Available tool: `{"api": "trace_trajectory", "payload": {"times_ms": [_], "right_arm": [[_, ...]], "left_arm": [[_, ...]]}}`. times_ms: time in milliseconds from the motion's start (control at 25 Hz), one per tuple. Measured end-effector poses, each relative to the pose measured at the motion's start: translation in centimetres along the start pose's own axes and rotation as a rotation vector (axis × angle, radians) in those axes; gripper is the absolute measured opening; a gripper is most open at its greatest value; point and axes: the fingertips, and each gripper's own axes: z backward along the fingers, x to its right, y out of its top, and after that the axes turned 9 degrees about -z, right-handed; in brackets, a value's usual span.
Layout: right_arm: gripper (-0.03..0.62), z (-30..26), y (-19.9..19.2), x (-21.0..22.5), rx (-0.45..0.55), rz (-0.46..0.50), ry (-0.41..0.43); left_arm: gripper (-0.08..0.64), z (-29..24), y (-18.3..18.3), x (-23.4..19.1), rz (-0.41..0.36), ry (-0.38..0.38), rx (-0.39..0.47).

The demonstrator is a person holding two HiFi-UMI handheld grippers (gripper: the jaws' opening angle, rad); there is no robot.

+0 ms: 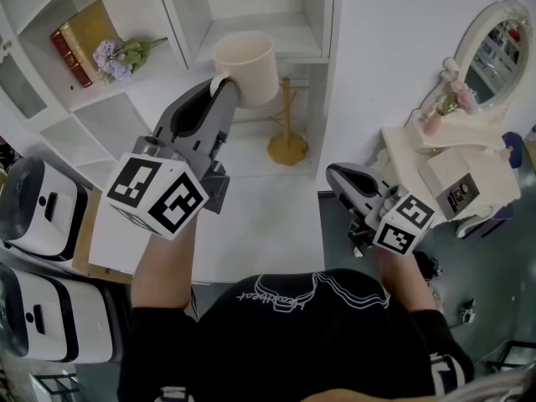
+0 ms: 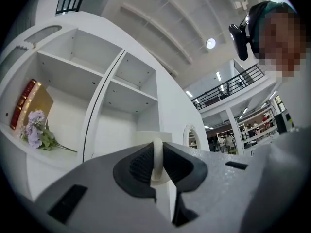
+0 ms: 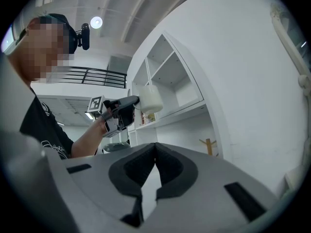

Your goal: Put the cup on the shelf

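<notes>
A cream cup [image 1: 245,67] hangs in the air in front of the white shelf unit [image 1: 289,32], level with an empty compartment. My left gripper [image 1: 224,85] is shut on the cup's handle [image 2: 157,160], which sits pinched between the dark pads. In the right gripper view the cup [image 3: 151,98] shows held up beside the shelf [image 3: 171,79]. My right gripper [image 1: 338,174] hangs lower at the right, shut with nothing between its jaws [image 3: 155,162].
A red and gold book [image 1: 79,38] and purple flowers [image 1: 117,57] lie in the left compartment. A wooden stand [image 1: 287,134] rises below the shelf on a white table [image 1: 268,224]. A white vanity with a mirror [image 1: 494,53] stands right; white appliances [image 1: 38,212] sit left.
</notes>
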Motion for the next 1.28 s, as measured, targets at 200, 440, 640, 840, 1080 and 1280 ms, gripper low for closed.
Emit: {"api": "trace_trajectory", "payload": {"times_ms": [200,440,640,840,1080,1280], "right_arm": [[0.006,-0.9,0.3,0.9,-0.008,0.016,-0.008],[0.006,-1.6,0.4,2.2,-0.010,0.017,-0.020],[0.006,-1.8,0.4,3.4,-0.010,0.012,-0.041],[0.006,-1.9,0.0,4.0,-0.013,0.000,-0.054],[0.006,-1.4,0.2,4.5,-0.013,0.002,-0.074],[0.006,-0.9,0.0,4.9,-0.016,-0.006,-0.084]], "left_arm": [[0.043,-2.8,0.6,-2.2,-0.037,-0.004,0.010],[0.043,-6.0,0.5,-5.2,-0.016,0.018,0.022],[0.043,-8.1,0.1,-7.0,-0.013,0.042,0.019],[0.043,-9.6,-0.8,-8.4,-0.010,0.066,-0.005],[0.043,-11.5,-1.7,-9.1,0.021,0.076,-0.041],[0.043,-12.3,-2.7,-9.6,0.022,0.109,-0.075]]}}
